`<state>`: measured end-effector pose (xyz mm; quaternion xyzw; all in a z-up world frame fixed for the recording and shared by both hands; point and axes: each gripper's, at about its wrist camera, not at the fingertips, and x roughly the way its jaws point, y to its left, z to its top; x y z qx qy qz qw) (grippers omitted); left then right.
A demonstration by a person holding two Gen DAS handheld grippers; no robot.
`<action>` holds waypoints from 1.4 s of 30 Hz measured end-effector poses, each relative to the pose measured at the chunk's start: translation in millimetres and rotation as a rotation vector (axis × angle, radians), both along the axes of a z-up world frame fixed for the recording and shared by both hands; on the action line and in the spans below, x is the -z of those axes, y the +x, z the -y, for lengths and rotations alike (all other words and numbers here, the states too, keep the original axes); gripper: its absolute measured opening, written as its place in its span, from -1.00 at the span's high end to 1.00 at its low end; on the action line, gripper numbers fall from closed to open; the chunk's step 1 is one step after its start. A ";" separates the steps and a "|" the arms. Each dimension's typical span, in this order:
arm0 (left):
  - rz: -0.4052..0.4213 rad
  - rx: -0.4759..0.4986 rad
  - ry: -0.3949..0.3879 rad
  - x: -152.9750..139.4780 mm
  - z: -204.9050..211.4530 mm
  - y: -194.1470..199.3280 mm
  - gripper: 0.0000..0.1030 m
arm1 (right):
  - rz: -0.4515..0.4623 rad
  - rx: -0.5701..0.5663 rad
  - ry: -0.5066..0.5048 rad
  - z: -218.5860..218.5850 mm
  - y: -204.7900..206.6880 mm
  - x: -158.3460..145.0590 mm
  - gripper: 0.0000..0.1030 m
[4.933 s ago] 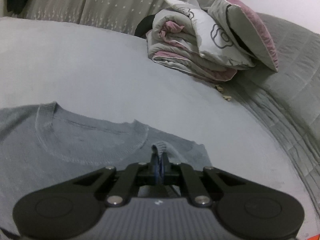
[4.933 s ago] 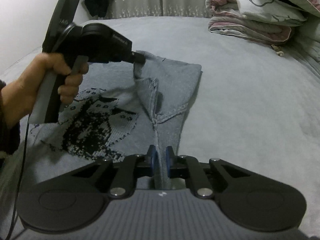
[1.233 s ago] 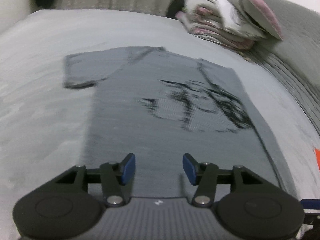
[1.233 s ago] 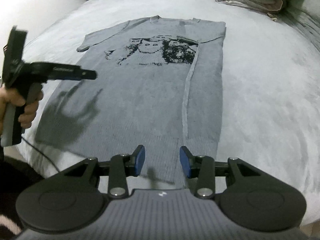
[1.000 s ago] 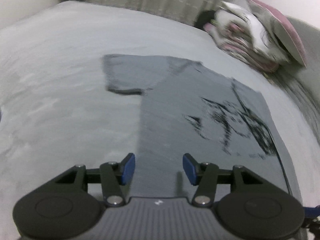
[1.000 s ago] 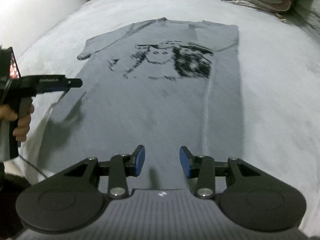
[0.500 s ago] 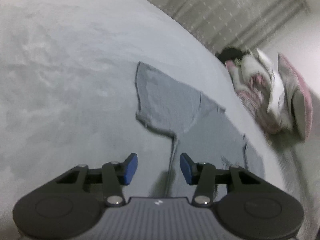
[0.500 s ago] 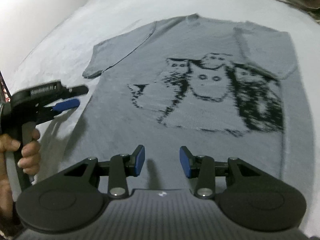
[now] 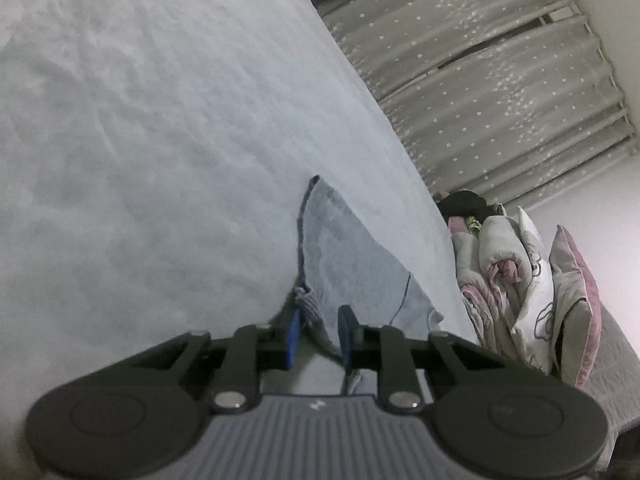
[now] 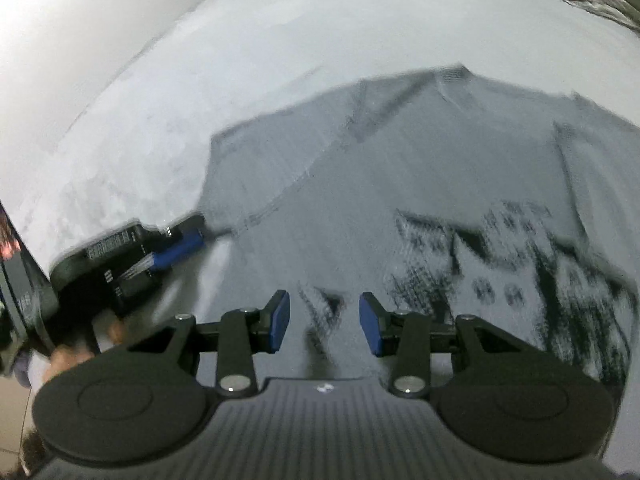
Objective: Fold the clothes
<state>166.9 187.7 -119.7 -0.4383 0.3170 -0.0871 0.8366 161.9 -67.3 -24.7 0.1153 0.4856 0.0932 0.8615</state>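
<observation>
A: What lies ahead of the 2 tools?

B: The bed (image 10: 280, 32) spreads widest, well beyond both. On it the grey T-shirt (image 10: 400, 184) lies flat, print up, right ahead of the right gripper (image 10: 324, 322) and under its tips.

A: And that tool's state?

B: Its jaws stand apart with nothing between them, hovering above the print.

A: The left one?

B: The left gripper (image 9: 318, 338) sits at the shirt's side, just by the short sleeve (image 9: 340, 248) stretching ahead of it. Its jaws are closing, with the sleeve's lower hem between the blue pads (image 9: 293, 336); whether they press it yet cannot be told.

A: Which step, then?

B: Likely the sleeve-side fold is starting. Next the pinch needs to finish, then the edge must lift and travel across the print, with the right tool probably taking a 2nd hold lower on that edge
</observation>
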 end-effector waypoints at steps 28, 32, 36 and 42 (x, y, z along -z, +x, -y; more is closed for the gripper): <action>0.029 0.087 0.105 -3.3 3.1 8.5 0.91 | 0.059 -0.345 -0.387 -167.1 148.1 42.7 0.80; 0.037 0.105 0.132 -6.0 7.7 5.5 0.77 | 0.084 -0.336 -0.382 -158.4 149.7 40.3 0.94; 0.059 0.154 0.160 -10.2 13.6 2.4 0.46 | 0.119 -0.277 -0.253 -133.5 147.0 30.0 0.94; 0.105 0.292 0.222 -23.3 33.1 2.6 0.31 | 0.170 -0.182 -0.090 -83.6 139.7 8.2 0.94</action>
